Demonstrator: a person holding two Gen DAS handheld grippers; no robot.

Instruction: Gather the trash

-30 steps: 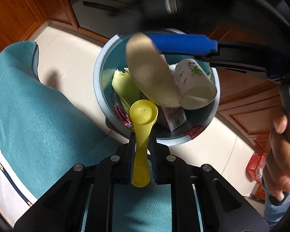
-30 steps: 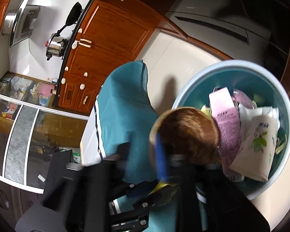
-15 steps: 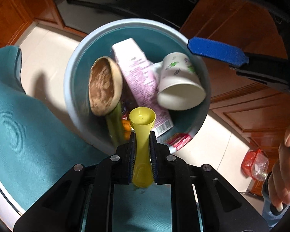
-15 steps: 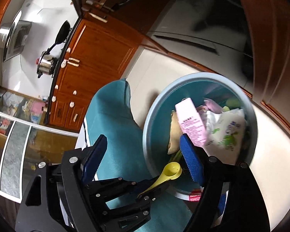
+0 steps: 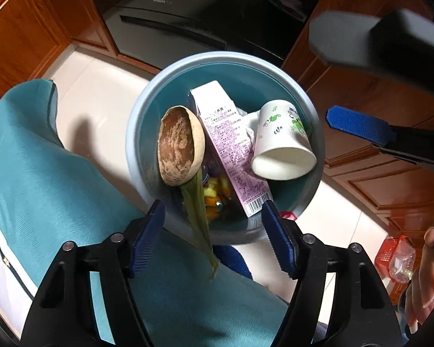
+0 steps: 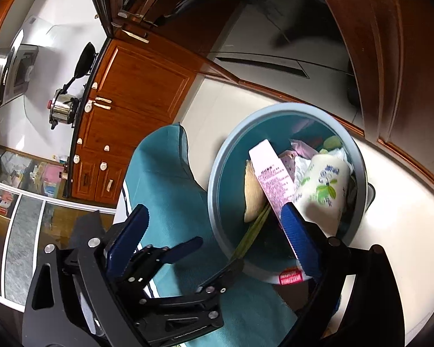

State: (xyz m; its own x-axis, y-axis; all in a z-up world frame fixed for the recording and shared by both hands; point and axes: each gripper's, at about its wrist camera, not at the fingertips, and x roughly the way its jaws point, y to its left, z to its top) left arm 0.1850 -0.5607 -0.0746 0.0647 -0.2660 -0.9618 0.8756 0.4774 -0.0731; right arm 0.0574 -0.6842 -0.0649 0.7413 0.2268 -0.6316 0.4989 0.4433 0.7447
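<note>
A blue trash bin (image 5: 315, 133) stands on the floor below the table edge. It holds a brown coconut-shell half (image 5: 179, 147), a pink carton (image 5: 228, 147), a white paper cup (image 5: 283, 144), a green leaf strip (image 5: 198, 219) and food scraps. My left gripper (image 5: 212, 231) is open and empty just above the bin's near rim. My right gripper (image 6: 217, 234) is open and empty, beside the bin (image 6: 217, 173); its blue pad shows in the left wrist view (image 5: 358, 125). The yellow spoon is out of sight.
A teal tablecloth (image 5: 43, 179) covers the table edge under both grippers. A red wrapper (image 6: 289, 277) lies by the bin's base. Wooden cabinets (image 5: 390, 173) and a dark appliance (image 5: 188, 29) surround the white tiled floor. A red basket (image 5: 396, 251) sits at right.
My left gripper opened and the yellow spoon it held is gone from view. The coconut shell dropped from my right gripper into the bin. My right gripper drew back, open.
</note>
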